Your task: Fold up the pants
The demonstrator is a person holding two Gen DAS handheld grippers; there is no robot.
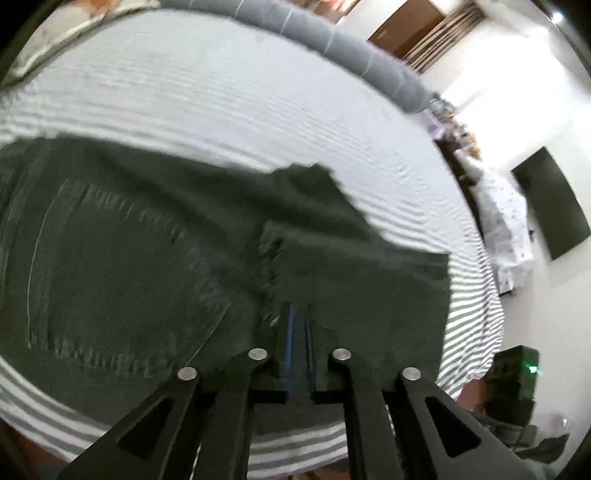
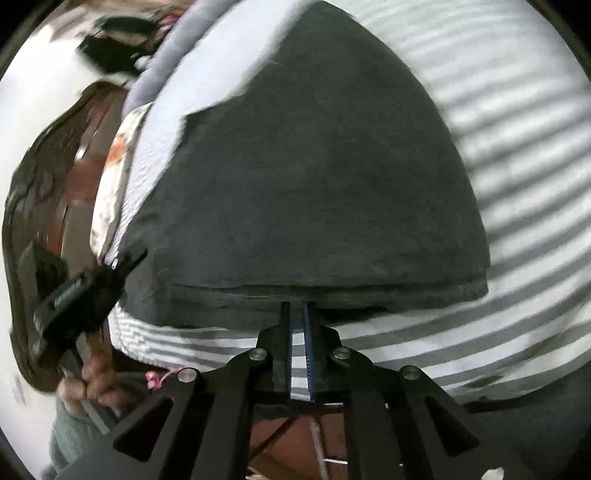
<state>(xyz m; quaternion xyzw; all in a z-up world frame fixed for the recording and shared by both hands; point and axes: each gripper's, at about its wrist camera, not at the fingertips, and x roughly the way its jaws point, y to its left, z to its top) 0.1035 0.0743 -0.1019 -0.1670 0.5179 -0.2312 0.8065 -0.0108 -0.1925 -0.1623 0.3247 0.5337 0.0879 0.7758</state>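
Biggest risk I'd guess is the dark pants (image 1: 155,236), spread on the striped bed (image 1: 221,92) with the pocket end left and the long axis running left-right, slipping from the nearly closed left gripper (image 1: 298,314) pinching a fold, or from the narrow-gapped right gripper (image 2: 298,314) nipping the near hem.

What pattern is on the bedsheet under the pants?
Grey and white stripes on the bedsheet, clearest in the right wrist view.

1. A home bedroom: a bed (image 1: 258,110) under a grey-and-white striped sheet (image 1: 476,332).
2. A grey bolster (image 1: 332,40) lines its far edge.
3. A wooden door (image 1: 406,26) and a dark wall panel (image 1: 550,199) show behind.
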